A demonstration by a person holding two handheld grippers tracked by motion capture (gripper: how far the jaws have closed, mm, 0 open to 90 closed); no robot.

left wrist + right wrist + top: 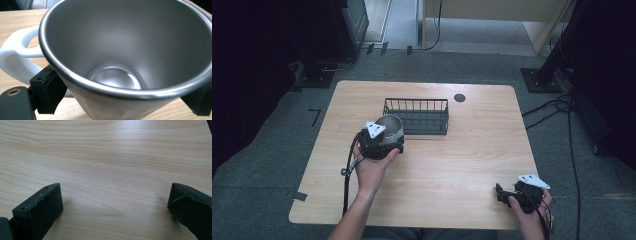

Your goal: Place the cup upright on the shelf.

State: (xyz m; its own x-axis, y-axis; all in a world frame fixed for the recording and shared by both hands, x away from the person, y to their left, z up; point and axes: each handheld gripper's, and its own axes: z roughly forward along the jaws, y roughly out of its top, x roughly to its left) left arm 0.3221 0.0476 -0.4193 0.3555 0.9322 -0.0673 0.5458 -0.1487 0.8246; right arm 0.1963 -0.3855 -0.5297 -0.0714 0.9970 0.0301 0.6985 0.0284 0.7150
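- Left hand-held gripper [381, 142] clamped on the metal cup [390, 129], jaws pressing the outer wall from both sides just under the rim.
- In the left gripper view, cup [125, 50] seen mouth-on: open, empty, steel-lined, with a white handle [20, 57] sticking out to one side, clear of the black pads [48, 93].
- Cup upright or nearly so, long axis roughly vertical; held at the left-centre of the worktop [452, 175], whether lifted or resting on the wood cannot be told.
- Wire basket [417, 116] just beyond and to the right of the cup, near but apart — likely the destination, so the coming move probably forward and rightward over the near rail.
- Left hand far nearer to the basket than the right.
- Right hand-held gripper [507, 194] idle at the near right corner, jaws spread wide over bare wood [110, 170], holding nothing.
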